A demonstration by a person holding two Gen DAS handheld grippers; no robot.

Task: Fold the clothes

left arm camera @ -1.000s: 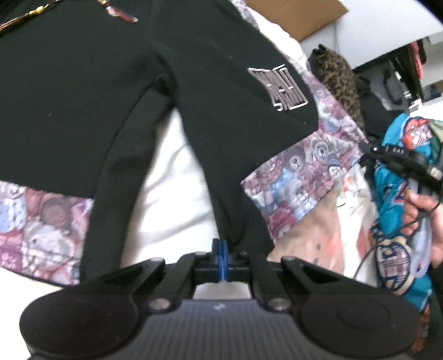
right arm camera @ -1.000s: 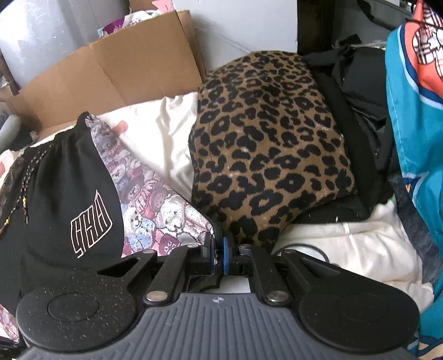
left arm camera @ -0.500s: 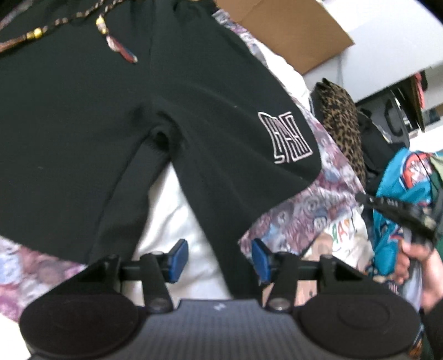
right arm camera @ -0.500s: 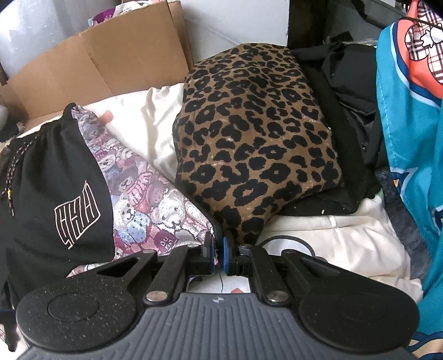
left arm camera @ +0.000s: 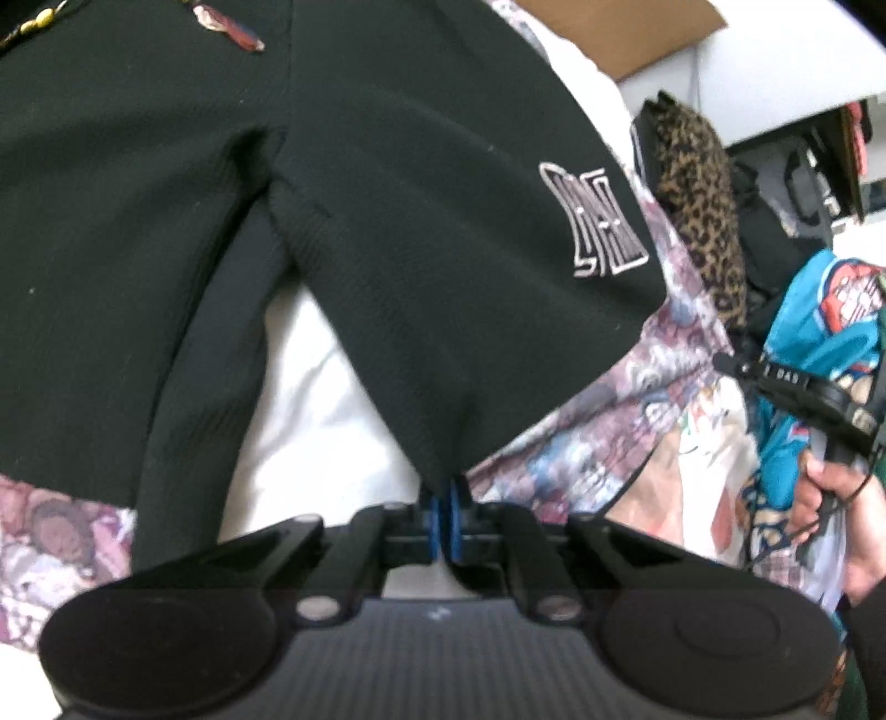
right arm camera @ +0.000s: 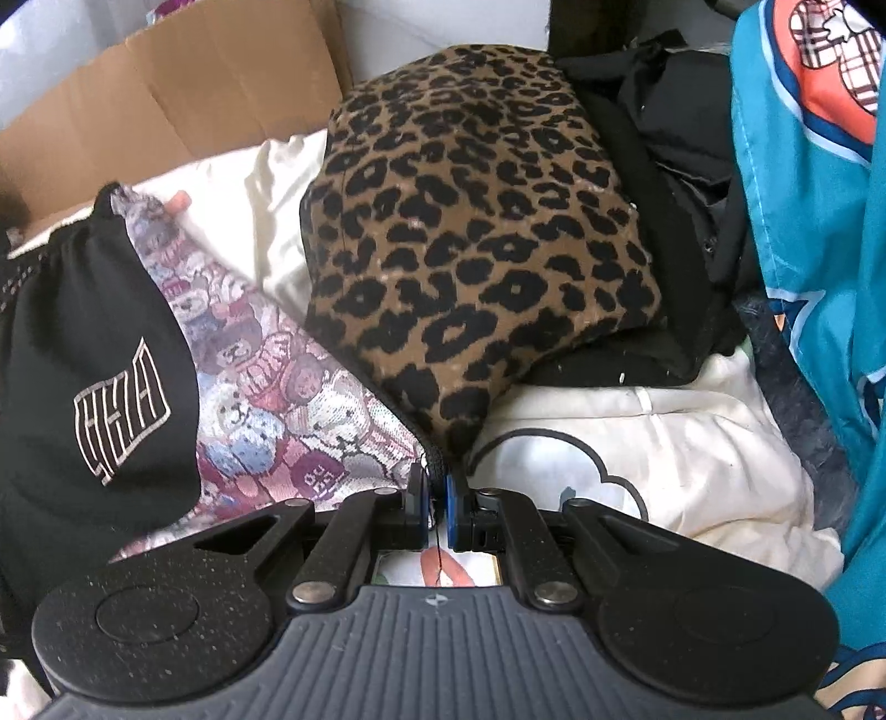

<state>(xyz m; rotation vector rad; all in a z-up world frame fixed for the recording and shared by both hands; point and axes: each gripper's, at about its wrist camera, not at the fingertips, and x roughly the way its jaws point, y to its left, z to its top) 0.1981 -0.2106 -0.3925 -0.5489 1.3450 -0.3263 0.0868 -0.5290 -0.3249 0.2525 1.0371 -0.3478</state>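
White bedding (left arm camera: 326, 399) underneath everything, cluttered with clothes. Black shorts (left arm camera: 166, 221) lie spread flat on top of a teddy-bear print fabric (left arm camera: 598, 421), waistband away from the left camera, legs toward it; white outlined logo (left arm camera: 595, 219) on the leg nearer the right side. Drawstring tips with beads (left arm camera: 227, 33) at the top of the left view.

Leopard-print garment (right arm camera: 476, 243) bunched just beside the bear fabric, black clothing (right arm camera: 681, 144) behind it, teal printed garment (right arm camera: 803, 221) hanging at right edge. Cardboard box (right arm camera: 183, 94) at the back.

Left hand-held gripper (left arm camera: 444, 520): jaws clamped together, blue pads pinching the hem corner of the shorts' inner leg, fabric running up from between them.

Right hand-held gripper (right arm camera: 436, 498): jaws nearly closed, a narrow slit left, squeezing a dark edge where the bear fabric and leopard garment meet; cannot tell which of the two it belongs to. Thin thread hangs down from the pinch.

In the left view a person's hand (left arm camera: 841, 515) grips the handle of the right tool.
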